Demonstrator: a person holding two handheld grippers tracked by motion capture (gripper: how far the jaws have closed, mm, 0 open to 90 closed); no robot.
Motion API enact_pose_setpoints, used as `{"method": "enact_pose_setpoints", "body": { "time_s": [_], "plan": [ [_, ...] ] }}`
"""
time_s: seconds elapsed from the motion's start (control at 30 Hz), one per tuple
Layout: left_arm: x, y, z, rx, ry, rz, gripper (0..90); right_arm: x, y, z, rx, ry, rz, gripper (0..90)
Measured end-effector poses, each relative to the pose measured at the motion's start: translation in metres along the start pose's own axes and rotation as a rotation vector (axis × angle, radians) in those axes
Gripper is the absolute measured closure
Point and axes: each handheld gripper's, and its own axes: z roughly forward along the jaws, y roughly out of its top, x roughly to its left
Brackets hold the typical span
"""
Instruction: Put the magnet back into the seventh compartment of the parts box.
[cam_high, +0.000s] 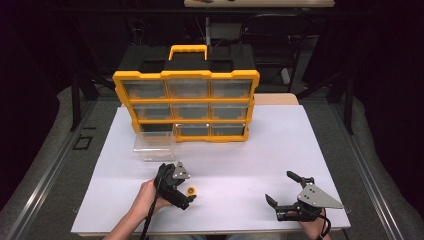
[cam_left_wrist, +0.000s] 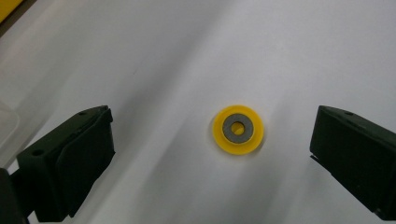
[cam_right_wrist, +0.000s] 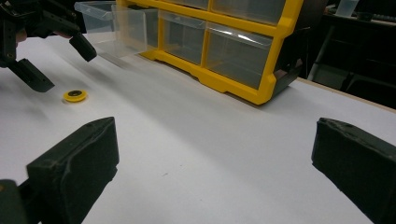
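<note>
My left gripper hangs over the yellow disc at lower centre, jaws spread either side of it. My right gripper, lower right, is spread too, holding nothing.

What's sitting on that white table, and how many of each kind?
Yellow drawer cabinet: 1
Clear plastic drawer pulled out, in front of the cabinet: 1
Yellow ring with a grey centre: 1
Handheld grippers: 2, left gripper and right gripper, both open
Total: 5
</note>
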Motion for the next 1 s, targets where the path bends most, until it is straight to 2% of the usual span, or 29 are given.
{"method": "enact_pose_setpoints", "body": {
  "time_s": [0.07, 0.3, 0.5, 1.0],
  "plan": [
    [-0.0015, 0.0011, 0.0013, 0.015, 0.005, 0.011, 0.6, -0.0001, -0.0001, 0.0003, 0.0, -0.001, -0.002, 0.2],
    [-0.0057, 0.0061, 0.0038, 0.034, -0.015, 0.04, 14.1, 0.0002, 0.0004, -0.0002, 0.0, -0.003, -0.002, 0.2],
    [-0.006, 0.0056, 0.0036, 0.039, -0.014, 0.035, 21.9, 0.0011, 0.0015, -0.0016, -0.003, -0.006, -0.004, 0.2],
    [-0.0024, 0.0026, 0.0097, 0.058, -0.078, 0.004, 41.5, 0.001, 0.0016, -0.0013, -0.001, -0.003, -0.008, 0.3]
  ]
}}
